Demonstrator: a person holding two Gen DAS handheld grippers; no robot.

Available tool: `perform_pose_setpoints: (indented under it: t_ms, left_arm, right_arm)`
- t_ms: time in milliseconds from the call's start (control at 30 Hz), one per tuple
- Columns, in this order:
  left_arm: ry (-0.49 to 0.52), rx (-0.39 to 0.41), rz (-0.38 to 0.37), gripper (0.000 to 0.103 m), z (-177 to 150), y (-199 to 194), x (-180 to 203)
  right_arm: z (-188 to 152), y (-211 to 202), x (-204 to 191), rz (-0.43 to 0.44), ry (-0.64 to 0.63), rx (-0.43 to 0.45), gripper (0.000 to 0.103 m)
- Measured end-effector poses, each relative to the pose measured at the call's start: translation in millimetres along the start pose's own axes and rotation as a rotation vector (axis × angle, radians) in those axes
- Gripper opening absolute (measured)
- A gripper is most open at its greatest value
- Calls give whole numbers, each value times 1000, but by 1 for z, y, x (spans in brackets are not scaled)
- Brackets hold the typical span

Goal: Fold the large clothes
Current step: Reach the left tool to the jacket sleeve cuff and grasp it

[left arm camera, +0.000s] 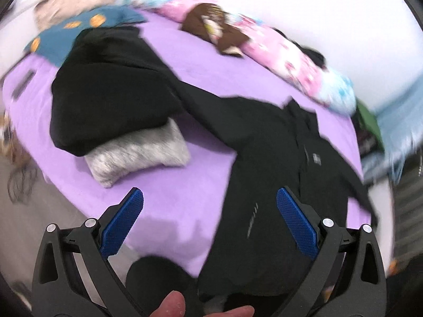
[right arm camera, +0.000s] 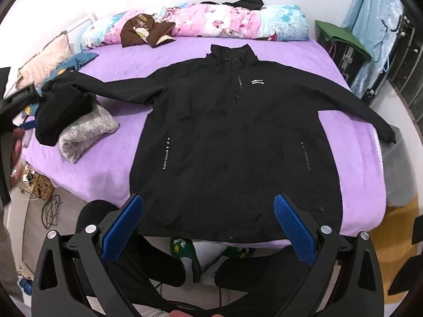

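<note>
Both tools, the right tool (right arm camera: 208,227) and left tool (left arm camera: 210,224), are wide apart above the black jacket (right arm camera: 232,137) on the bed (right arm camera: 105,169); grab one sleeve first, I think.

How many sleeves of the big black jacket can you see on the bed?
2. One sleeve stretches toward the folded clothes pile; the other sleeve reaches the bed's opposite edge.

The left hand-held gripper (left arm camera: 210,206) has its 2 blue-padded fingers (left arm camera: 123,223) spread wide, gripping nothing; fingertips of the person's hand (left arm camera: 173,305) show behind it. The right hand-held gripper (right arm camera: 208,212) is likewise spread wide and empty, tilted downward.
</note>
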State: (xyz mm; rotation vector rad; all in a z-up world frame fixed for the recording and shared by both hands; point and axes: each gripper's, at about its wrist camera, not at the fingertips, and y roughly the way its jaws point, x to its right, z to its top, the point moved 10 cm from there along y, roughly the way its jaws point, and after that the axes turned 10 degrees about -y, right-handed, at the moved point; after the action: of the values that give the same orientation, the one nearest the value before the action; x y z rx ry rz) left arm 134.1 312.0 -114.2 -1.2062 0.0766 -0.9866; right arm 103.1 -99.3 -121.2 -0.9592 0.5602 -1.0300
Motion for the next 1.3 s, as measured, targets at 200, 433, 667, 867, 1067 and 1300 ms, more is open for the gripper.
perform_pose_setpoints:
  t_ms: [200, 433, 667, 867, 1067, 1300]
  left_arm:
    - [-81, 47, -36, 97, 68, 5, -38]
    - [-138, 77, -30, 97, 139, 19, -75]
    - [-170, 22, -43, 97, 195, 62, -110]
    - [-211, 25, -32, 97, 224, 86, -130]
    - [-230, 9, -55, 97, 238, 106, -138]
    - [-276, 43, -108, 96, 254, 119, -143]
  right_arm:
    - [5, 16, -8, 31, 11, -30, 98]
    - [15, 32, -16, 43, 21, -41, 98]
    - [22, 47, -32, 79, 21, -62, 98]
    - [45, 48, -48, 157, 17, -3, 98]
    - [65, 53, -66, 144, -61, 18, 98]
    - [67, 58, -72, 98, -111, 37, 98]
